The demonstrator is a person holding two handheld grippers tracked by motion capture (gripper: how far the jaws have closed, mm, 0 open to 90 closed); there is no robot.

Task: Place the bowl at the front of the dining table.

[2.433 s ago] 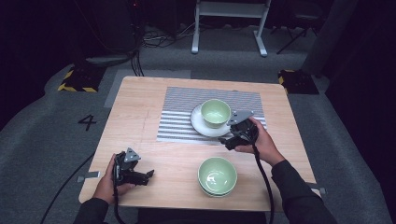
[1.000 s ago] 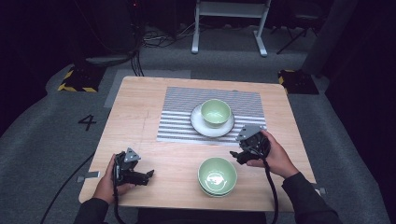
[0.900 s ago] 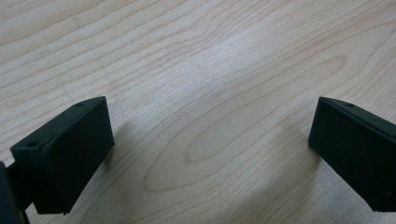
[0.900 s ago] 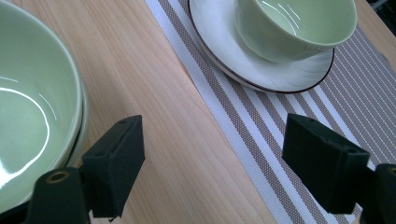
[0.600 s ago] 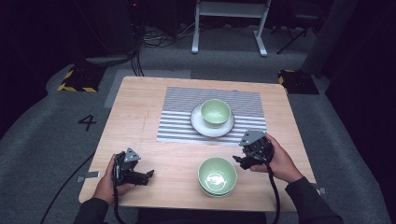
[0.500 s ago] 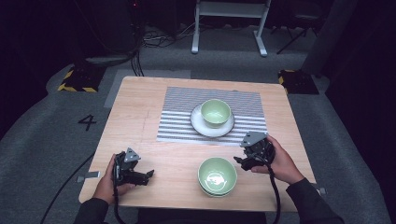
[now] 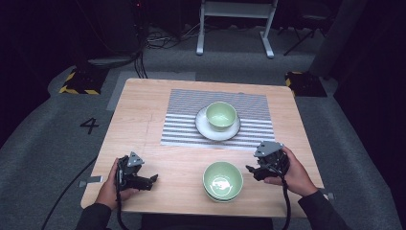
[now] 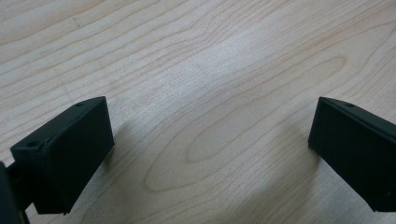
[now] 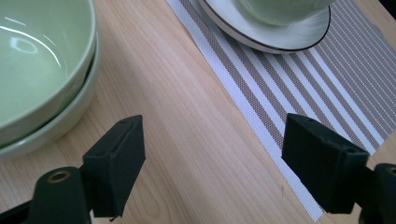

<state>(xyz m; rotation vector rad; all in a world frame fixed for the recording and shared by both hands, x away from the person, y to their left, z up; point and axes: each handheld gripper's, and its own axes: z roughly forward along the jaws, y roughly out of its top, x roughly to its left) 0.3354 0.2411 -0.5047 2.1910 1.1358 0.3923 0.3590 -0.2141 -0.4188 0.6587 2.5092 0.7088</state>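
Observation:
A pale green bowl (image 7: 221, 116) sits on a white plate (image 7: 207, 128) in the middle of a striped placemat (image 7: 182, 115). Two stacked green bowls (image 7: 222, 180) stand near the table's front edge. My right gripper (image 7: 251, 169) hovers just right of that stack, jaws open and empty; in the right gripper view (image 9: 212, 154) the stacked bowls (image 9: 42, 70) lie to the upper left and the plate (image 9: 280, 35) at the top. My left gripper (image 7: 152, 179) rests at the front left, open over bare wood (image 8: 210, 135).
The wooden table (image 7: 139, 120) stands on grey carpet. A white metal frame (image 7: 234, 19) and cables lie beyond the far edge. A floor mark "4" (image 7: 89, 125) is to the left.
My right gripper has drawn back from the plate toward the table's front edge, ending beside the stacked bowls. The left gripper has stayed still.

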